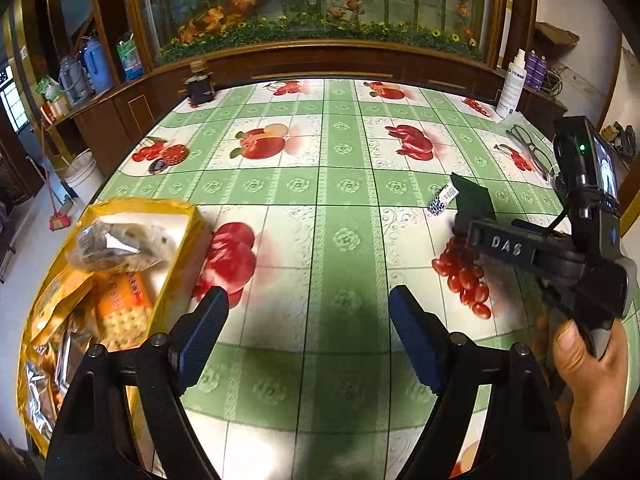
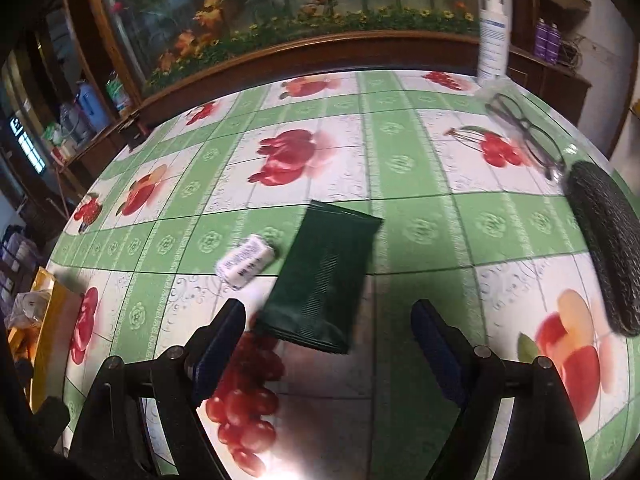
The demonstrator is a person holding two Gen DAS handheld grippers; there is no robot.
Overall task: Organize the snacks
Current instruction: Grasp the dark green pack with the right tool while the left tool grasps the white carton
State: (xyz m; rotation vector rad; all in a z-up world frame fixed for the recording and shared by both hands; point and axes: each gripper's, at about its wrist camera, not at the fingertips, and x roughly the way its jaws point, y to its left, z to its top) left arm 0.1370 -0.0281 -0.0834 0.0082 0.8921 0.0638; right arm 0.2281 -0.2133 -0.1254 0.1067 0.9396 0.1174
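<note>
1. Two hand-held grippers are over a table (image 1: 320, 240) covered with a green-and-white cloth printed with fruit.
2. The left gripper (image 1: 308, 320) has its blue-padded jaws standing wide apart with nothing between them, only bare cloth below.
3. The right gripper (image 2: 328, 344) likewise has its jaws spread, and no pad touches anything. The near end of a dark green snack packet (image 2: 326, 276) lies on the cloth between its fingertips.
4. Just left of that packet, close to touching it, lies a small white wrapped snack (image 2: 245, 261) with dark print; the view is blurred, so the text cannot be read.
5. In the left wrist view the right gripper's body, marked "DAS", hides most of the green packet, and a hand (image 1: 588, 368) grips its handle.
6. At the table's left edge sits a yellow box (image 1: 176, 264), open on top. It holds several snacks: a clear crinkled bag (image 1: 120, 246), an orange cracker packet (image 1: 124, 312) and foil packets beneath.
7. Far right on the table are black-framed glasses (image 2: 528, 136), a dark textured case (image 2: 608, 248) and a white spray bottle (image 2: 493, 36).
</note>
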